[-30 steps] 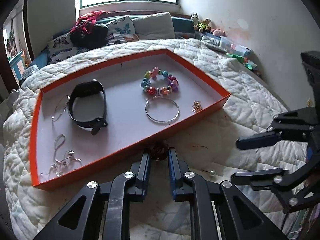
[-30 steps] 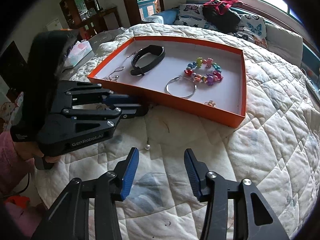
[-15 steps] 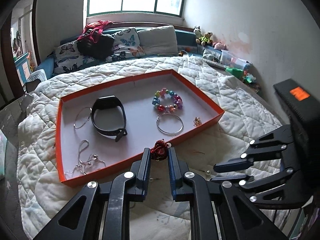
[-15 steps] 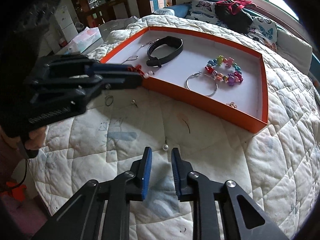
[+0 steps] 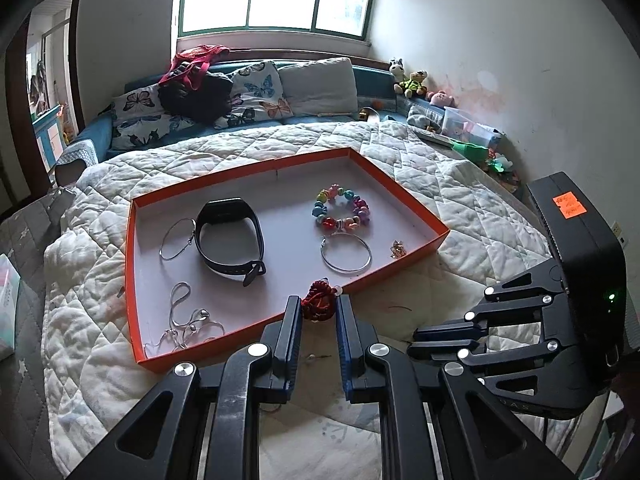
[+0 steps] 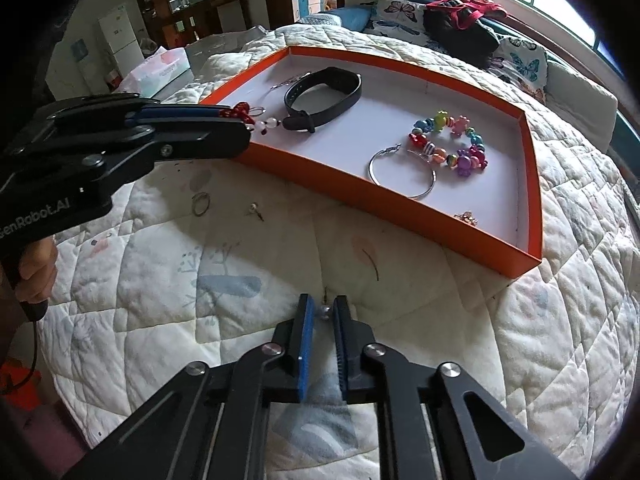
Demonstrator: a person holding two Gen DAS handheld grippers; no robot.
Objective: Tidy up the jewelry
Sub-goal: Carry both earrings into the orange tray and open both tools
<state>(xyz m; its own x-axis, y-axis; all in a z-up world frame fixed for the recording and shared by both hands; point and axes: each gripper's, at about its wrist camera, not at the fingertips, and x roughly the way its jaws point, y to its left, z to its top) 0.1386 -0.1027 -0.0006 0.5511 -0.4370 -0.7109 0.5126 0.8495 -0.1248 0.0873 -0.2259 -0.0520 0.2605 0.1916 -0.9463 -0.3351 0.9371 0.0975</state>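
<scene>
My left gripper (image 5: 318, 300) is shut on a red knotted bracelet (image 5: 318, 309) with white beads (image 6: 266, 124), held just above the near wall of the orange tray (image 5: 132, 280). The tray holds a black band (image 5: 230, 240), a colourful bead bracelet (image 5: 340, 212), a silver hoop (image 5: 346, 256), a thin hoop (image 5: 178, 238), a silver chain (image 5: 188, 324) and a small gold piece (image 5: 398, 249). On the quilt in front of the tray, my right gripper (image 6: 323, 304) points steeply down, shut on a small pearl earring (image 6: 323, 311).
A ring (image 6: 200, 203) and a small stud (image 6: 254, 210) lie loose on the white quilt left of the right gripper. A tissue box (image 6: 160, 70) sits beyond the tray's far left corner. Pillows and a black bag (image 5: 196, 96) line the window side.
The right gripper's jaws went from wide open to shut around the pearl earring. The left gripper rose and drew back with the red bracelet, so the tray looks farther away.
</scene>
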